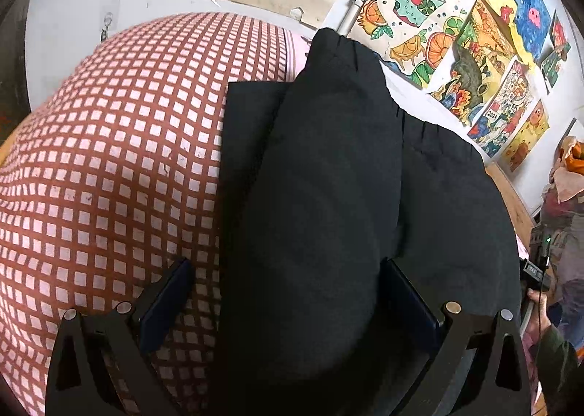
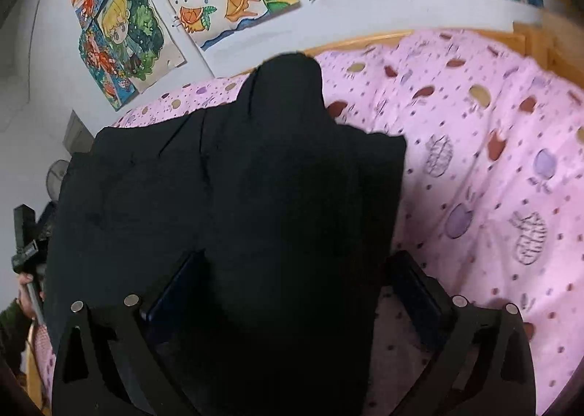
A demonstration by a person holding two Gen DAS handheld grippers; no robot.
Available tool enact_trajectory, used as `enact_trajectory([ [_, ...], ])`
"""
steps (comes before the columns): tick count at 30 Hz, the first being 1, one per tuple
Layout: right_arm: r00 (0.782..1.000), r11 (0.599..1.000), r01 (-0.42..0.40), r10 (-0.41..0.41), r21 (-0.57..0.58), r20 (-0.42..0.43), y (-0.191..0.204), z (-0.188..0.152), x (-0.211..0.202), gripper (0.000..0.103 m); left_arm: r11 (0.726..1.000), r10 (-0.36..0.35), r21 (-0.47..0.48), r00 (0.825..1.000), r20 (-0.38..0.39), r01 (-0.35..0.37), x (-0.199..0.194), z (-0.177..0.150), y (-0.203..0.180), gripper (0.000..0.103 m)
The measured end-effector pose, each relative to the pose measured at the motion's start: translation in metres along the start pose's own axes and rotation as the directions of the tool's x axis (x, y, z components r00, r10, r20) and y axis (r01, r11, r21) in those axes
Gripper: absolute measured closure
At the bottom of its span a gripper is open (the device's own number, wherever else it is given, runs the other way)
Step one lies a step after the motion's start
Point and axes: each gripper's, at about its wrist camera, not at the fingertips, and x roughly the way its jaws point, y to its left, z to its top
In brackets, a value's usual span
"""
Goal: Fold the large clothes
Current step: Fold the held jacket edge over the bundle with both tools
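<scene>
A large black garment (image 1: 346,197) lies partly folded on the bed, with a narrower folded part laid along its middle. It also shows in the right wrist view (image 2: 255,197). My left gripper (image 1: 288,270) is open, its fingers wide apart over the garment's left edge, one finger (image 1: 168,292) above the checked cloth. My right gripper (image 2: 299,270) is open over the garment's right edge, with its right finger (image 2: 419,288) above the pink sheet. Neither holds the cloth.
A red-and-pink checked cloth (image 1: 109,178) covers the bed to the left. A pink patterned sheet (image 2: 492,178) covers it to the right, with a wooden bed frame (image 2: 529,36) behind. Drawings (image 1: 419,14) hang on the wall. The other gripper and hand show at the edge (image 1: 536,270).
</scene>
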Motion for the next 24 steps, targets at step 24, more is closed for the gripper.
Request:
enact_trajectory([
  [24,0.991,0.993,-0.117,0.116,-0.017,-0.071,0.016,-0.025,0.012,0.001,0.999,-0.022,0.05,1.0,0.004,0.022,-0.007,-0.018,-0.003,0.0],
])
